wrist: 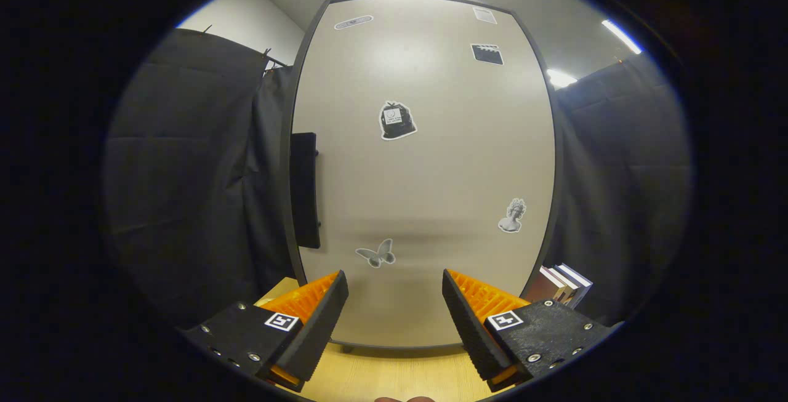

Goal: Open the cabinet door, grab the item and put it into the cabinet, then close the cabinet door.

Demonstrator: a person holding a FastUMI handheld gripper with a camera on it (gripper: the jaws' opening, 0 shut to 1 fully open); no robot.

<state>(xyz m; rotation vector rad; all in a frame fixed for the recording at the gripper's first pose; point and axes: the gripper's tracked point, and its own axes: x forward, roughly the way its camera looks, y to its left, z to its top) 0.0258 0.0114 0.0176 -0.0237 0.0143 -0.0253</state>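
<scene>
A closed cabinet door (425, 168), pale with a dark frame and dotted with stickers, stands just ahead of the gripper (394, 309), whose fingers are spread wide apart with nothing between them. A dark handle (305, 189) runs upright along the door's left edge. Several books (563, 285) stand beside the cabinet on the right, on the wooden worktop (394, 377).
</scene>
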